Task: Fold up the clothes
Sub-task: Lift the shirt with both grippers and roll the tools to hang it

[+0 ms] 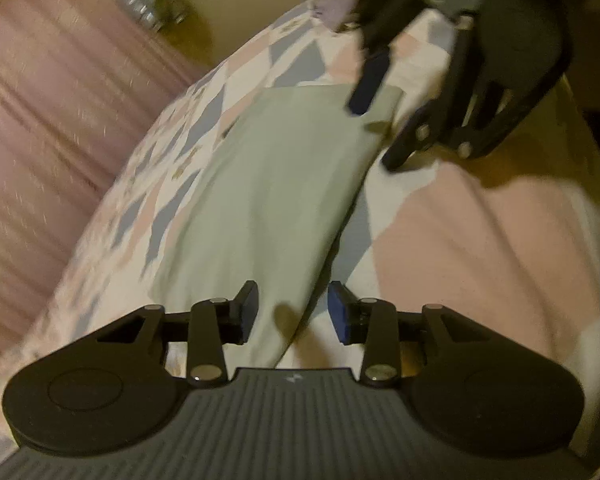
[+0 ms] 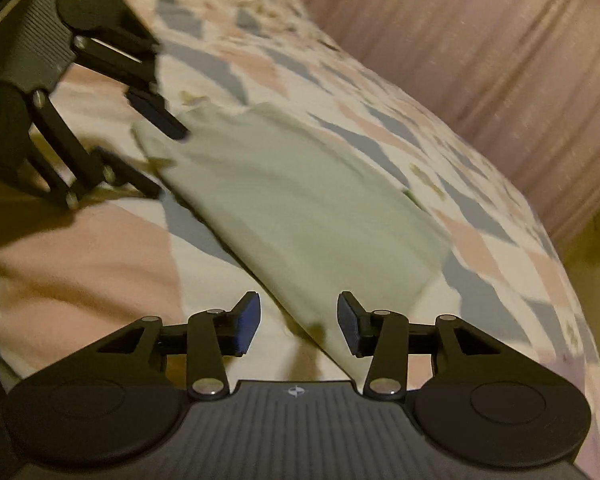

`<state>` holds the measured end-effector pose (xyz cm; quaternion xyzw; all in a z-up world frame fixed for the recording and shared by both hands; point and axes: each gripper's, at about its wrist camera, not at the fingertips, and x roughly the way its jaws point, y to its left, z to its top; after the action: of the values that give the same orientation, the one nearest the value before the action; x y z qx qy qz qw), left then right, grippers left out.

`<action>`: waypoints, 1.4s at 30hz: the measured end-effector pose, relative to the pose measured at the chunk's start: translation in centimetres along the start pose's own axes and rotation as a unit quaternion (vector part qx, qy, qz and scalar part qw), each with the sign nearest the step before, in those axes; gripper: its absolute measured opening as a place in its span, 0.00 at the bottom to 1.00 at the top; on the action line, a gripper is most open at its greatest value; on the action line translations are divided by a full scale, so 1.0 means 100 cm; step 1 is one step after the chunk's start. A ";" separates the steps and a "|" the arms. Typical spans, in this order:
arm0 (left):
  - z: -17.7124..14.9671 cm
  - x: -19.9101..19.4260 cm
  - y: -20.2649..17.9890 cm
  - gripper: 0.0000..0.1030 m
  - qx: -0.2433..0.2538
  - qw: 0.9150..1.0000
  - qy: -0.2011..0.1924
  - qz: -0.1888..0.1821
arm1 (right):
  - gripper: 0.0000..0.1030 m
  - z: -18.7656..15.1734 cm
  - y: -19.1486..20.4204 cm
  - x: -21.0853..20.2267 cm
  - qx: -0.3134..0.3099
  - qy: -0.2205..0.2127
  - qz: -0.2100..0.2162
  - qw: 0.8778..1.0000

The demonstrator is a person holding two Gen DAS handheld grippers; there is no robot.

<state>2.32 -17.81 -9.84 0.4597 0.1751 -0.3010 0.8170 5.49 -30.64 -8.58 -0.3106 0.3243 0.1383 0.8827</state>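
Observation:
A pale green garment [image 1: 276,184] lies folded flat in a long rectangle on a patterned bedspread [image 1: 480,248]. My left gripper [image 1: 292,312] is open and empty, hovering over the garment's near end. My right gripper [image 1: 380,136] shows at the far end, open, its fingers astride the far corner. In the right wrist view the garment [image 2: 300,204] stretches away from my open right gripper [image 2: 299,322], and my left gripper [image 2: 168,160] is open at the far end, one finger over the cloth.
The bedspread [image 2: 480,216] has pink, grey-blue and white shapes. A pink curtain [image 1: 52,120] hangs beyond the bed's edge, also in the right wrist view [image 2: 500,60]. A shiny cluster [image 1: 148,4] sits on the floor by the curtain.

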 end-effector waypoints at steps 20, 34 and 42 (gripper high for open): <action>-0.010 0.028 0.026 0.34 0.035 0.999 0.032 -0.002 | 0.39 -0.016 -0.007 0.048 -0.110 0.034 -0.070 0.991; -0.009 0.033 0.027 0.34 0.037 0.999 0.027 -0.006 | 0.34 -0.006 -0.005 0.066 -0.147 0.024 -0.085 0.985; -0.010 0.027 0.025 0.07 0.057 0.998 0.028 -0.015 | 0.16 -0.009 0.003 0.064 -0.166 0.020 -0.092 0.982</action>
<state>6.01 -16.89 -10.28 0.5114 0.1872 -0.3100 0.7793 9.75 -30.68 -13.48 -0.4840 0.2845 0.1017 0.8213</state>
